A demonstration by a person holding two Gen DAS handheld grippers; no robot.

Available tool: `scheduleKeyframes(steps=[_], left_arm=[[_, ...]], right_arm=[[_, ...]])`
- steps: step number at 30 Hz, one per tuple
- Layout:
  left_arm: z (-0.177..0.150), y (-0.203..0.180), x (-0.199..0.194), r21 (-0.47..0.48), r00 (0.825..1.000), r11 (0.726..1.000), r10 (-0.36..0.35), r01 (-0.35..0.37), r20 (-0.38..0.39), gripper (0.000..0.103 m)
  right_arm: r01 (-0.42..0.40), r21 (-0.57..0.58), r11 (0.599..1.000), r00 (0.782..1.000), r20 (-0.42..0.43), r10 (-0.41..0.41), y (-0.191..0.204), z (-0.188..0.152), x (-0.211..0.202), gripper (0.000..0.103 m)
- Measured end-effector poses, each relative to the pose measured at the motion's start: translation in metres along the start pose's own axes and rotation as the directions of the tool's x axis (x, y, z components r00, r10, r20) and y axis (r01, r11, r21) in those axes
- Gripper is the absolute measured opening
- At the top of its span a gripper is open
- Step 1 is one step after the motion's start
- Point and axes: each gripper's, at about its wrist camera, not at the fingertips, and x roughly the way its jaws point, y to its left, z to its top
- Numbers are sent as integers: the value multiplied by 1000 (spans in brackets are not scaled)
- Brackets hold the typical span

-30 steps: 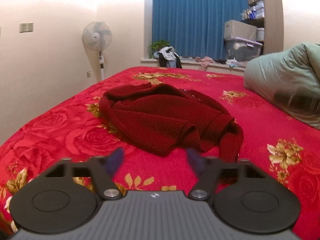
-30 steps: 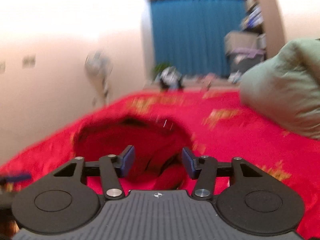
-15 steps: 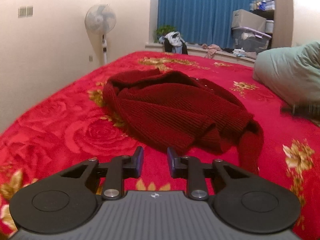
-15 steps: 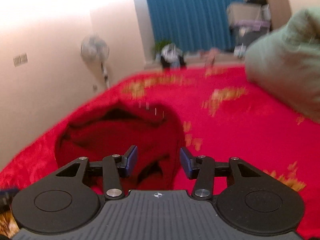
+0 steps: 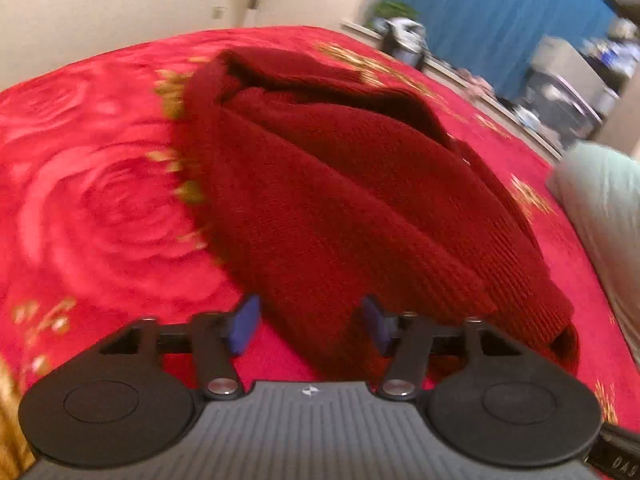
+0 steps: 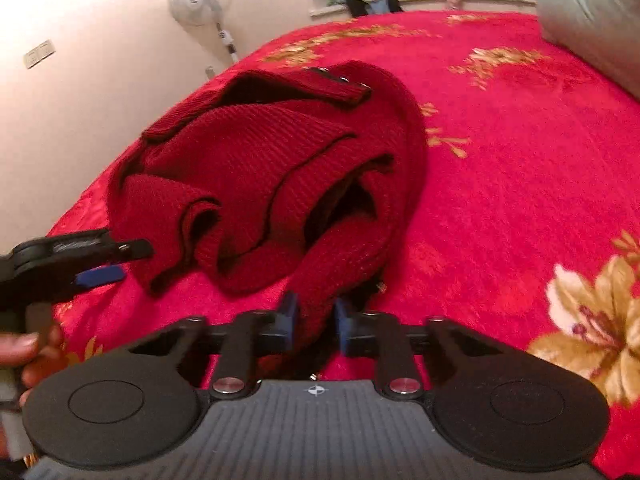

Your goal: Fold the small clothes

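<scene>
Our right gripper has just closed its jaws on the near edge of the dark red sweater. Our left gripper has just opened wider over another edge. The sweater lies bunched on the red flowery bed, with bare blanket on every side.

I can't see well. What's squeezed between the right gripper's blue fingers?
A fold of the dark red sweater, pinched by the right gripper, in the right wrist view.
</scene>
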Motion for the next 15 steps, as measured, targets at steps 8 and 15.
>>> scheduleKeyframes(steps=[8, 15], left_arm=[[44, 21, -68, 280, 997, 958, -79, 70, 22, 5], [32, 89, -97, 388, 1000, 921, 6, -10, 11, 6]], right_arm=[[151, 73, 986, 961, 222, -164, -54, 48, -58, 11], [429, 293, 854, 799, 318, -510, -136, 73, -87, 17]])
